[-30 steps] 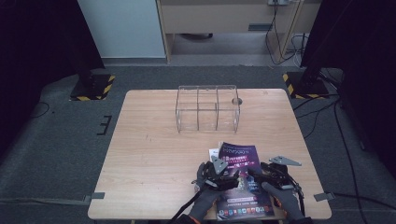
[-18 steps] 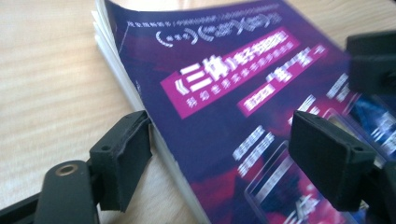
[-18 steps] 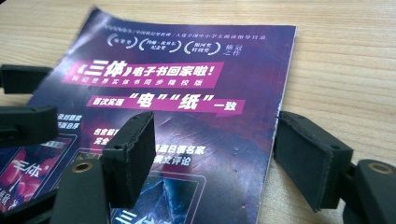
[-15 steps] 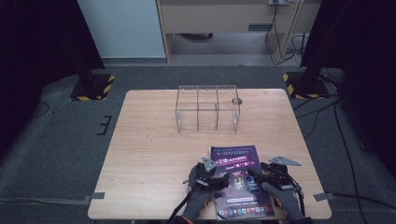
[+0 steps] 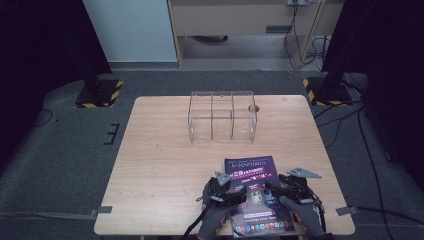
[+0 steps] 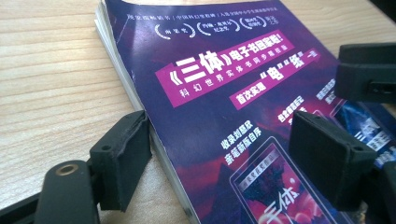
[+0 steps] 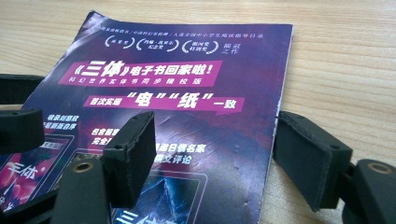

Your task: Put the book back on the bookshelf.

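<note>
Two grippers, jaws apart, flanking purple book [image 5: 252,192], wooden table [image 5: 165,165]

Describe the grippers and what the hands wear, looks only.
Both grippers, left gripper and right gripper, are black, each topped by a grey three-cornered plate. Jaws are matte black rectangular blocks on arms with a brass-ringed hole. The hands wear dark grey gloves; a black cable trails from the left.

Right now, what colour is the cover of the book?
Dark purple with magenta banners and white text on the book, clearest in the right gripper view.
</note>
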Motion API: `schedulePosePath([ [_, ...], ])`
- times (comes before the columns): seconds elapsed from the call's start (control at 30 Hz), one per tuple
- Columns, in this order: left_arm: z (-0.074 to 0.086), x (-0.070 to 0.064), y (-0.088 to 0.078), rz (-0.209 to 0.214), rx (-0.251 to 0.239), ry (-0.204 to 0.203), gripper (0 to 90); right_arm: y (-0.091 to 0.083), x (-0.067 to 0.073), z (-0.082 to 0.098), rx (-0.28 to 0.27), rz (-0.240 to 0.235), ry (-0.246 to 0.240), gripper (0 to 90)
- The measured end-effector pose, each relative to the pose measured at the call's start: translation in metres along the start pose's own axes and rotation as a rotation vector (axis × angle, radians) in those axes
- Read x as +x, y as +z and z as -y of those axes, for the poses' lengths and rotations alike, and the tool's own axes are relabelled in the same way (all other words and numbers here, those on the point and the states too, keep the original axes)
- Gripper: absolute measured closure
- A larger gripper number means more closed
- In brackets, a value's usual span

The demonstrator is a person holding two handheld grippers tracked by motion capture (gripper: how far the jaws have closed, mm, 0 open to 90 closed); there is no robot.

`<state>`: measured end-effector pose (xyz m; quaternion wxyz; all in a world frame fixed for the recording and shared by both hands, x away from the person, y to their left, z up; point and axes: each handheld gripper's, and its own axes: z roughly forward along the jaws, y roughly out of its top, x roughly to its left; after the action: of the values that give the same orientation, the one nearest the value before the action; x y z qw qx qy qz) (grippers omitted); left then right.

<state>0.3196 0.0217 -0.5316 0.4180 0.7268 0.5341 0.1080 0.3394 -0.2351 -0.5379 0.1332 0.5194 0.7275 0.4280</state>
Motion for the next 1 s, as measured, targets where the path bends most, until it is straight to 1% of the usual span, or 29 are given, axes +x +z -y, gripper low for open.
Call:
schedulePosePath([
  [0.03,0.000,0.001,0.000,0.006,-0.002,-0.005,20.3,0.000,0.000,0.000,0.000,0.000,0.002,29.5],
  [0.1,0.001,0.002,-0.001,0.017,-0.005,0.003,20.3,0.000,-0.001,0.000,0.001,-0.003,0.001,29.5],
  [0.17,0.000,0.004,-0.001,0.032,-0.008,-0.006,20.4,0.000,-0.001,0.000,0.001,-0.004,0.005,29.5],
  [0.23,0.000,0.005,-0.001,0.043,-0.008,0.000,20.6,0.000,-0.001,0.000,0.001,-0.003,0.008,29.5],
  [0.33,0.000,0.004,-0.001,0.047,-0.010,0.012,21.1,0.000,-0.001,0.000,-0.001,0.000,0.015,29.5],
  [0.4,0.000,0.004,-0.003,0.061,-0.021,0.010,21.7,0.000,-0.002,0.000,-0.001,0.003,0.015,29.5],
  [0.53,-0.002,0.003,-0.006,0.076,-0.031,0.025,22.4,0.000,-0.002,0.000,-0.001,0.004,0.012,29.5],
  [0.57,-0.003,0.002,-0.008,0.090,-0.046,0.023,22.5,0.000,-0.002,0.000,-0.001,0.004,0.011,29.5],
  [0.6,-0.004,0.000,-0.010,0.102,-0.058,0.030,22.9,0.000,-0.002,0.000,0.000,0.004,0.010,29.5],
  [0.67,-0.008,-0.008,-0.011,0.096,-0.063,0.061,23.5,0.000,-0.002,0.000,0.000,0.003,0.010,29.5],
  [0.7,-0.009,-0.013,-0.010,0.083,-0.064,0.089,23.2,-0.001,-0.002,0.000,0.000,0.003,0.009,29.6],
  [0.73,-0.009,-0.015,-0.010,0.075,-0.061,0.110,22.4,-0.001,-0.002,0.000,0.000,0.002,0.009,29.6],
  [0.77,-0.009,-0.016,-0.009,0.070,-0.059,0.115,21.8,-0.001,-0.003,0.000,-0.001,0.001,0.010,29.6],
  [0.87,-0.010,-0.014,-0.007,0.059,-0.057,0.102,20.7,-0.001,-0.003,0.000,-0.002,-0.002,0.008,29.6],
  [0.97,-0.009,-0.008,-0.004,0.043,-0.046,0.093,19.9,-0.001,-0.003,0.000,-0.003,0.002,0.006,29.6],
  [1.0,-0.009,-0.006,-0.002,0.038,-0.045,0.083,19.8,-0.001,-0.003,0.000,-0.003,0.002,0.005,29.6],
])
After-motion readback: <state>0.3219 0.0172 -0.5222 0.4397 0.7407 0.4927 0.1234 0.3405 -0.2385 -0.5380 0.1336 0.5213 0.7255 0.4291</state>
